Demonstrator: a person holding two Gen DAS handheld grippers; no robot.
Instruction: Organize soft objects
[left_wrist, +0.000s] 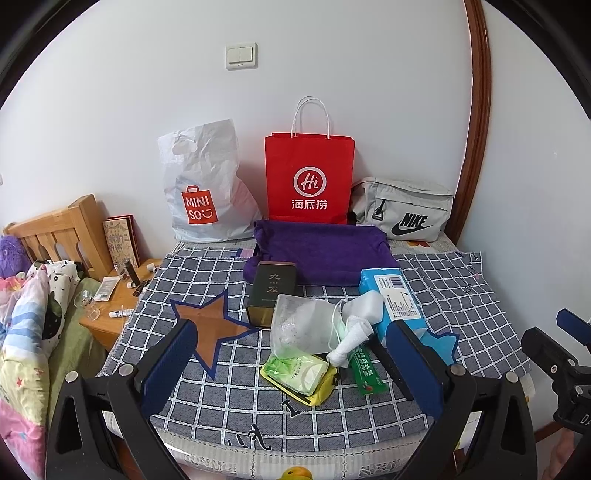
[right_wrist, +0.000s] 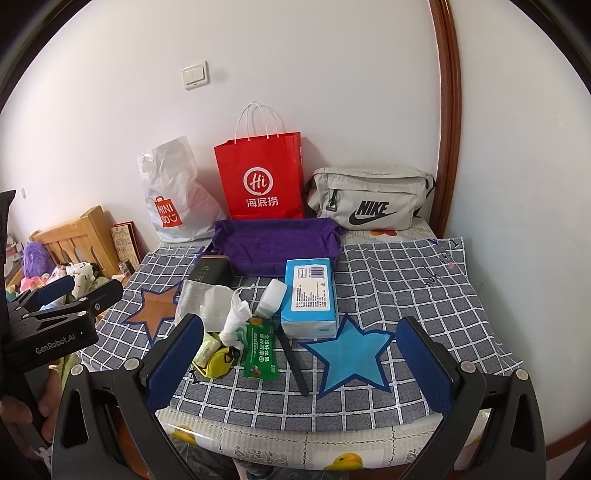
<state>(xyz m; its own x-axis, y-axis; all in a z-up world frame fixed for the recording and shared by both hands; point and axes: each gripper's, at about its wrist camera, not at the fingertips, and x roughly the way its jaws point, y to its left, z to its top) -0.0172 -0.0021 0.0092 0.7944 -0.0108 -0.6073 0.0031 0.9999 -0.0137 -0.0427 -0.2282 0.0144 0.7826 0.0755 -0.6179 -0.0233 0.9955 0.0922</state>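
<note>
On the checked cloth (left_wrist: 461, 295) lies a pile: a blue tissue pack (left_wrist: 395, 291) (right_wrist: 310, 295), a rolled white sock (left_wrist: 352, 341) (right_wrist: 234, 321), a clear plastic bag (left_wrist: 299, 325), a green wipes pack (left_wrist: 295, 371), a yellow pouch (right_wrist: 219, 363), a green sachet (right_wrist: 260, 349) and a dark tin (left_wrist: 271, 291). A purple fabric tray (left_wrist: 325, 251) (right_wrist: 277, 243) sits behind. My left gripper (left_wrist: 291, 358) is open, just short of the pile. My right gripper (right_wrist: 301, 354) is open, over a black strip (right_wrist: 293, 363) and the blue star.
A Miniso bag (left_wrist: 203, 192), a red paper bag (left_wrist: 308, 177) and a grey Nike pouch (left_wrist: 404, 208) stand against the wall. A wooden nightstand (left_wrist: 110, 314) with small items and a bed with bedding (left_wrist: 26, 314) lie left. A wooden door frame (right_wrist: 448, 122) is at the right.
</note>
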